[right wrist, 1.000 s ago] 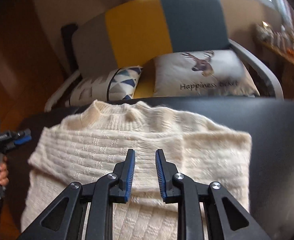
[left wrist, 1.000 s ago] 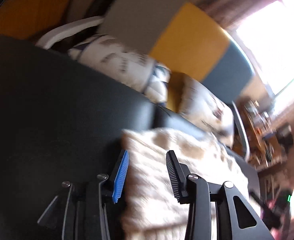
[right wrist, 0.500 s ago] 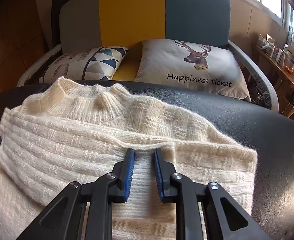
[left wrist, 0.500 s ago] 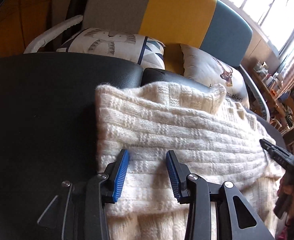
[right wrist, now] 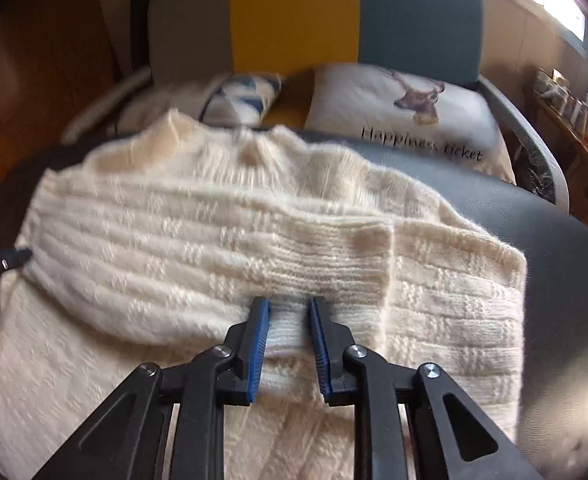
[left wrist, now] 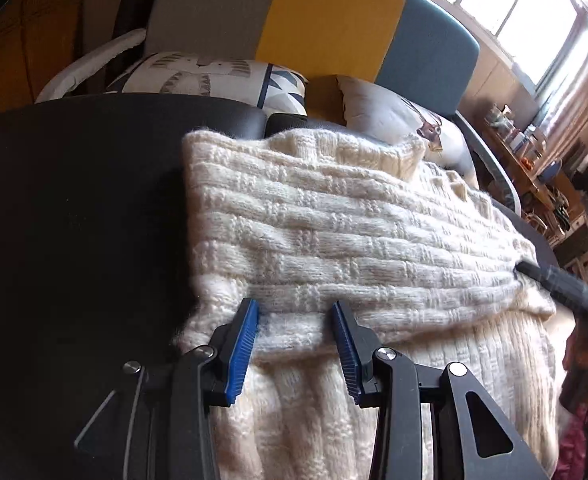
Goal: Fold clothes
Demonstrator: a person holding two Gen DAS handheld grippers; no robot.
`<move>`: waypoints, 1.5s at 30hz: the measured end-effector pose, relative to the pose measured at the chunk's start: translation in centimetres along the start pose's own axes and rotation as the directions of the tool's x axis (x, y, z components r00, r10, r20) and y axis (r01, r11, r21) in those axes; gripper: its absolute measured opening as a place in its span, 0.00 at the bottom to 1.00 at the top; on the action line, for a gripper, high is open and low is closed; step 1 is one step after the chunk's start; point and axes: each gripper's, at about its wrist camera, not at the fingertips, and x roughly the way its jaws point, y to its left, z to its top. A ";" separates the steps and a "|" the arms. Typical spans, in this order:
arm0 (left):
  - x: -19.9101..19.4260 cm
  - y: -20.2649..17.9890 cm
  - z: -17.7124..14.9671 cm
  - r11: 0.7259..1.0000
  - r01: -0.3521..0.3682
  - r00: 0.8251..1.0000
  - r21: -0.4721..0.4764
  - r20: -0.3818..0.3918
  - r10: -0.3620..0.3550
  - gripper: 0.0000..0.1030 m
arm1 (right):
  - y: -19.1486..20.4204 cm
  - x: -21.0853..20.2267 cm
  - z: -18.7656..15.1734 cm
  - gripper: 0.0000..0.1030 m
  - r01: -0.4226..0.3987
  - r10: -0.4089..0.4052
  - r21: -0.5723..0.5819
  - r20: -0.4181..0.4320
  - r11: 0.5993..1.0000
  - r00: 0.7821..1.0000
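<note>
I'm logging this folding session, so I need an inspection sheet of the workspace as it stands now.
Surface: black padded top, mostly covered by the garment.
Job's things: cream knit sweater lying flat, a sleeve folded across its body, collar toward the armchair.
Clutter: nothing seen on the surface.
Grippers: left tongs open at the sleeve's edge; right tongs narrowly open, straddling the ribbed cuff.
Cables: nothing seen.
Surroundings: grey, yellow and teal armchair with a deer cushion and a patterned cushion; window; crowded shelf.
</note>
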 end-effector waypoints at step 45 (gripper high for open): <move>-13.4 3.6 -21.5 0.919 0.353 0.921 -0.176 -0.109 -0.374 0.62 | -6.3 -15.5 -27.8 0.27 -0.516 0.657 0.617 -0.001 0.593 0.754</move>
